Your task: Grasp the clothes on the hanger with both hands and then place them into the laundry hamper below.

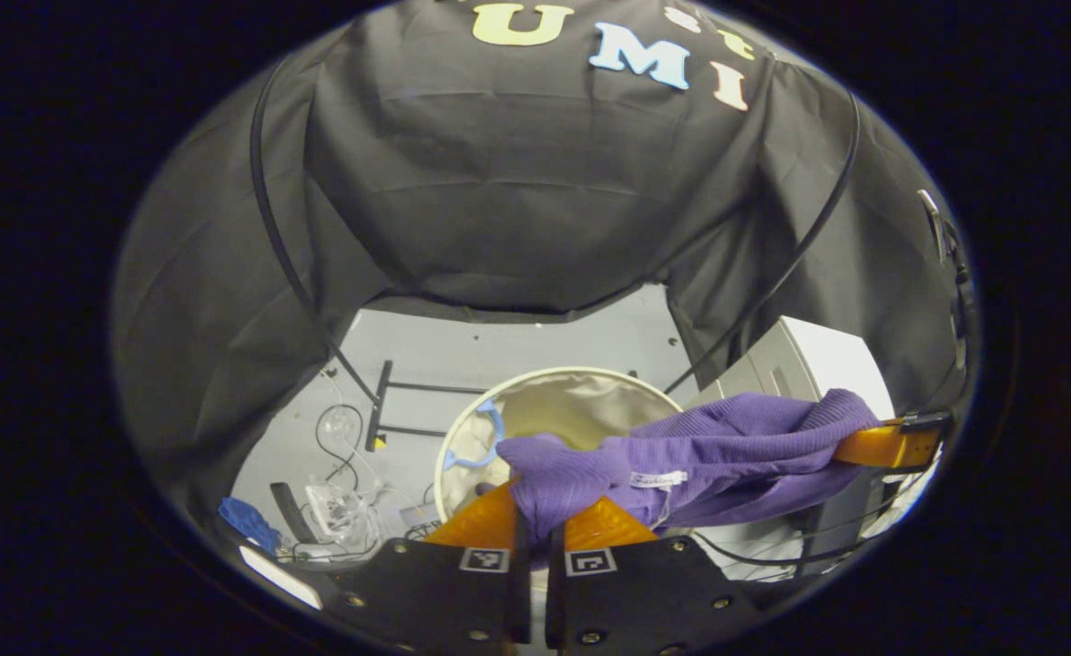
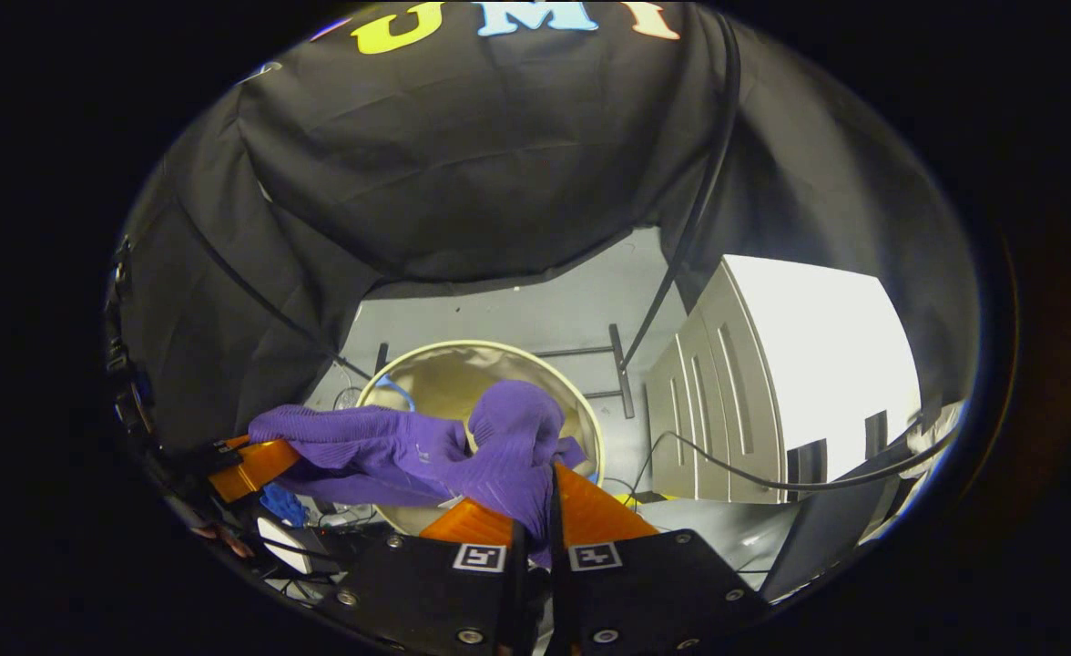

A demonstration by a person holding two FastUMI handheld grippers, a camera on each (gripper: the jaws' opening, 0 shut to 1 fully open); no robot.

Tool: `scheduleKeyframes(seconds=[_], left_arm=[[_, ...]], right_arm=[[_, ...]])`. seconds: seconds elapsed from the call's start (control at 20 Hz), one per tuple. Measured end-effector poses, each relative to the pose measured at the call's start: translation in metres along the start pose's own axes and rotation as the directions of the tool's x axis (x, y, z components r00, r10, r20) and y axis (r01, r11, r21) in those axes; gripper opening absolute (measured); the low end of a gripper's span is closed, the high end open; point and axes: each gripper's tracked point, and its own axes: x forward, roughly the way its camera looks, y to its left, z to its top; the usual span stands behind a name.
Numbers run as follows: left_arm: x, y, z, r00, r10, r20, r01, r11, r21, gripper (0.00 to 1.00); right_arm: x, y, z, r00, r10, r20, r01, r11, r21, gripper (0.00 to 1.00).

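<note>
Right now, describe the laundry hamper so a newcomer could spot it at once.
Look at the pale floor below the black cloth wall, beside the white cabinet. The laundry hamper stands there under the purple garment: a round open tub with a cream rim and beige lining, the only round container there.

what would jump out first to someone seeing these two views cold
The purple knit garment stands out first: it is stretched between the two grippers, each shut on one end of it, the left gripper near in the left gripper view and the right gripper in its own. Right below hangs the open round laundry hamper, with a white cabinet beside it.
</note>
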Motion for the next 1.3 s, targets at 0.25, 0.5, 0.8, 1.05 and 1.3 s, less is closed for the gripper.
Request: scheduleKeyframes(seconds=[0.25, 0.5, 0.8, 1.05, 1.3], left_arm=[[-0.033, 0.005, 0.015, 0.998, 0.030, 0.048, -0.035, 0.994, 0.101, 0.98], [-0.078, -0.016, 0.058, 0.989, 0.026, 0.149, -0.046, 0.990, 0.133, 0.98], [-0.183, -0.054, 0.140, 0.918, 0.068, 0.390, -0.129, 0.983, 0.133, 0.98], [-0.306, -0.084, 0.230, 0.755, 0.161, 0.636, -0.203, 0.979, -0.006, 1.00], [-0.413, -0.165, 0.281, 0.609, 0.049, 0.792, -0.076, 0.997, -0.004, 1.00]], right_arm=[[-0.049, -0.013, 0.022, 0.998, 0.026, 0.061, -0.028, 0.999, 0.034, 0.98], [-0.116, -0.054, 0.068, 0.971, -0.026, 0.239, 0.008, 0.997, 0.076, 0.96], [-0.214, -0.125, 0.133, 0.838, -0.121, 0.533, 0.084, 0.992, 0.094, 0.96], [-0.299, -0.172, 0.180, 0.705, -0.128, 0.698, 0.089, 0.992, 0.091, 0.96], [-0.379, -0.211, 0.243, 0.526, -0.088, 0.846, 0.105, 0.994, 0.038, 0.92]])
